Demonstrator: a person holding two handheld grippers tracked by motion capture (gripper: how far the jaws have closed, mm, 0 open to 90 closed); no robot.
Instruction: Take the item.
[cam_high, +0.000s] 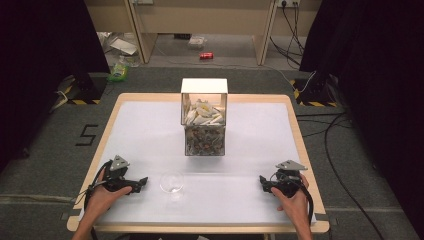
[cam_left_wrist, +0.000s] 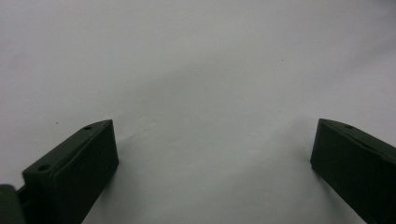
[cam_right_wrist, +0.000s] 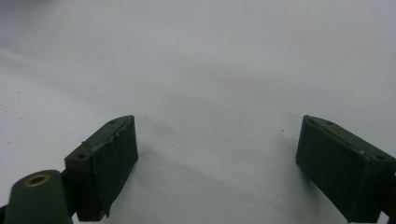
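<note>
Clear glass bowl (cam_high: 171, 181) sits on white table mat (cam_high: 250, 145), near-left of clear box (cam_high: 204, 117), well apart from it. Box is filled with mixed small items, white pieces on top. Left gripper (cam_high: 141, 182) rests just left of bowl, jaws spread wide, holding nothing. Right gripper (cam_high: 262, 183) rests near-right of box, well apart from bowl, jaws wide, empty. Both sets of jaws lie over bare mat.

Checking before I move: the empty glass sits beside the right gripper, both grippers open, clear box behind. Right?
Not quite. The glass sits beside the left gripper, not the right gripper, as the high view shows. Both stand open with nothing between the jaws, and the clear box is behind.
</note>
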